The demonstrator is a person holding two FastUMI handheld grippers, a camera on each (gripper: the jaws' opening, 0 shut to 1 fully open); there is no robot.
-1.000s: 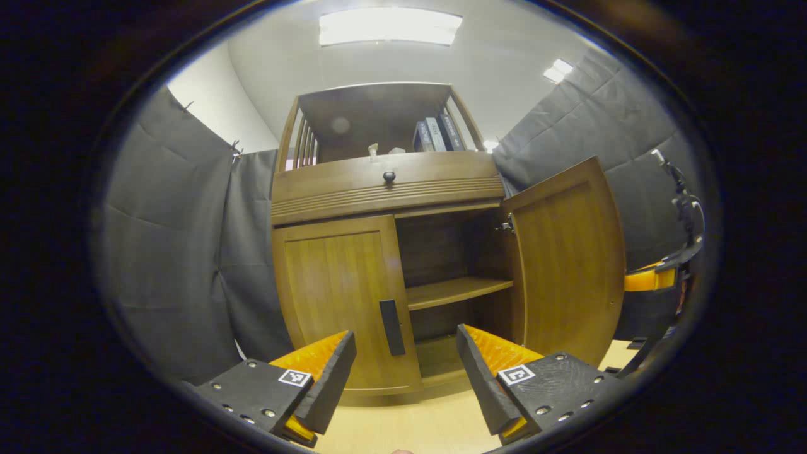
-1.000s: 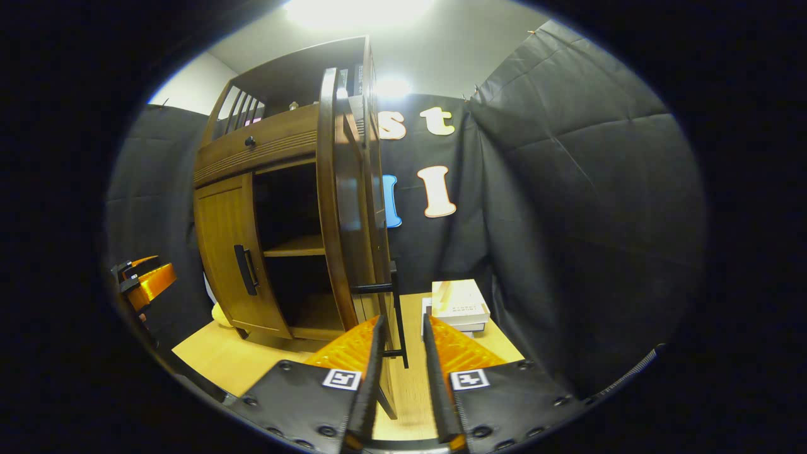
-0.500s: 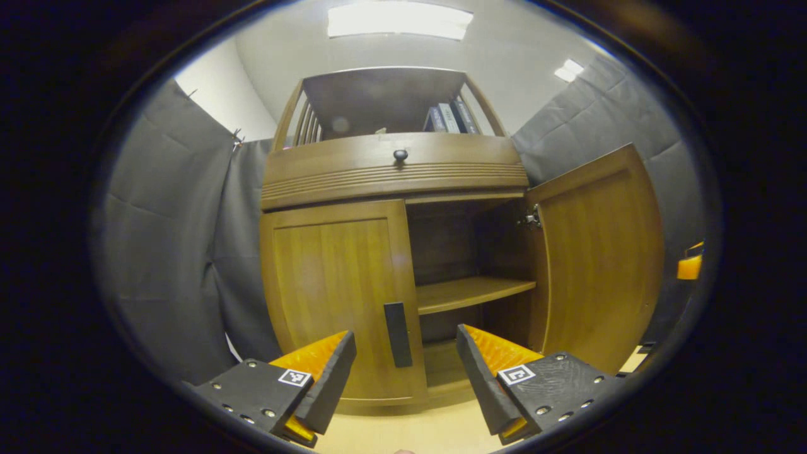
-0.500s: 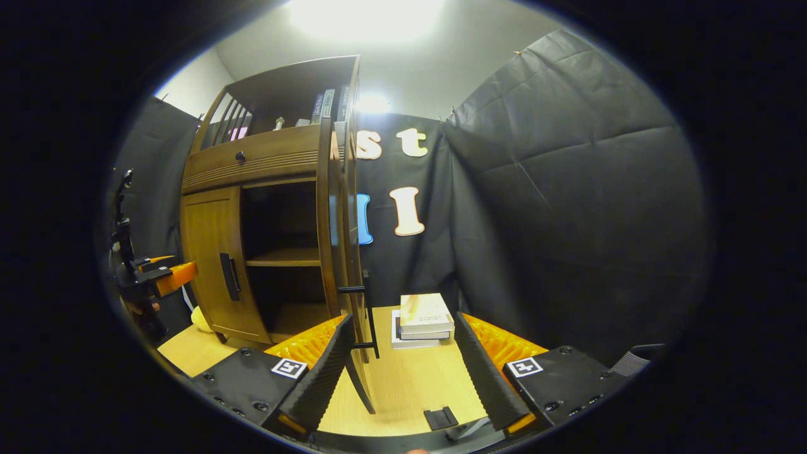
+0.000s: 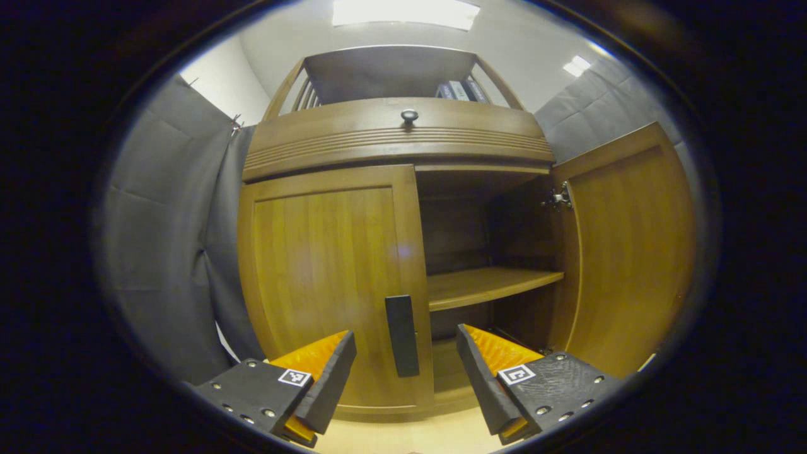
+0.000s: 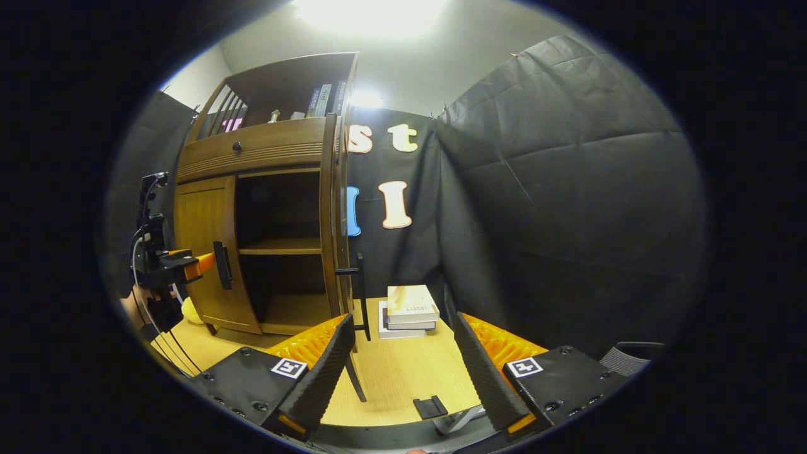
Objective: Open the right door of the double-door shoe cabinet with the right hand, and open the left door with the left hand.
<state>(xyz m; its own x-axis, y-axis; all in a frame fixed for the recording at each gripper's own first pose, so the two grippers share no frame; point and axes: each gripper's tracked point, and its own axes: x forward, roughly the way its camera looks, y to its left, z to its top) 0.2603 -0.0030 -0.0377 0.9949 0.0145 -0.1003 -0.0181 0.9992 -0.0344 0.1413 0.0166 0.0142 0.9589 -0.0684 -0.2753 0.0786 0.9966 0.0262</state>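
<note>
The left gripper (image 5: 406, 369) is spread wide, with the dark handle (image 5: 402, 335) of the closed left door (image 5: 328, 277) standing in the gap between its fingers, untouched. The right door (image 5: 630, 252) is swung out, leaving the cabinet's right half open above and below the inner shelf (image 5: 488, 285). Beyond the spread right gripper (image 6: 403, 372), a stack of books (image 6: 410, 309) lies on the bench (image 6: 391, 384) near its far edge.

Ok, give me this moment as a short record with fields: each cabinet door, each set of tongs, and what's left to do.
right door: swung open, shelf exposed
left door: closed
left door handle: ahead between the left tongs' fingers, not gripped
left tongs: open
right tongs: open, clear of the right door handle
remaining: left door
</note>
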